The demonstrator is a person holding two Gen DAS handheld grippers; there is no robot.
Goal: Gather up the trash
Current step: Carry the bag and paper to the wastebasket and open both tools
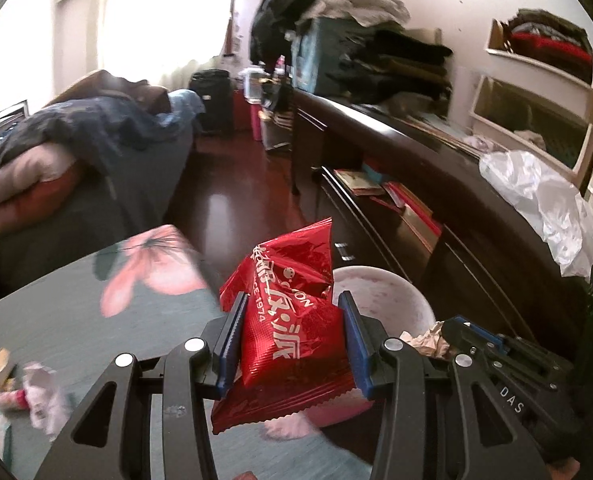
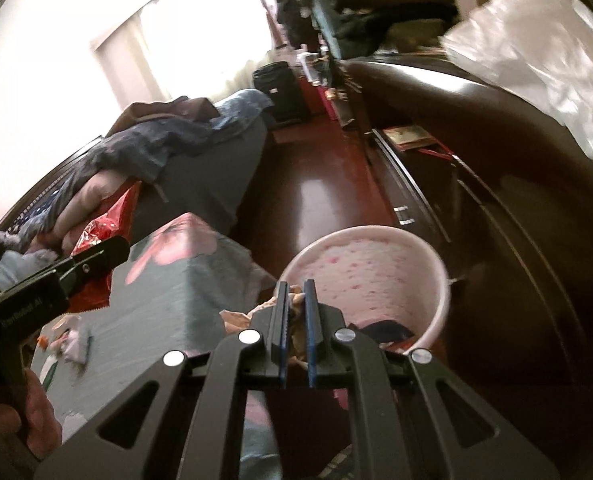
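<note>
Left gripper (image 1: 292, 344) fingers clamp red snack wrapper (image 1: 286, 320); right gripper (image 2: 295, 336) pinches crumpled paper (image 2: 292, 304). Pink bin (image 2: 436, 264) at 1 o'clock. Neither dropped yet; more scraps (image 1: 36, 396) wait on counter (image 1: 96, 320) at 9.

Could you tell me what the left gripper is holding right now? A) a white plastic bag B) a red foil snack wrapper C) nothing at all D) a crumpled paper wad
B: in the left wrist view the left gripper has its blue pads closed on both sides of the red foil snack wrapper, near the pink bin.
</note>
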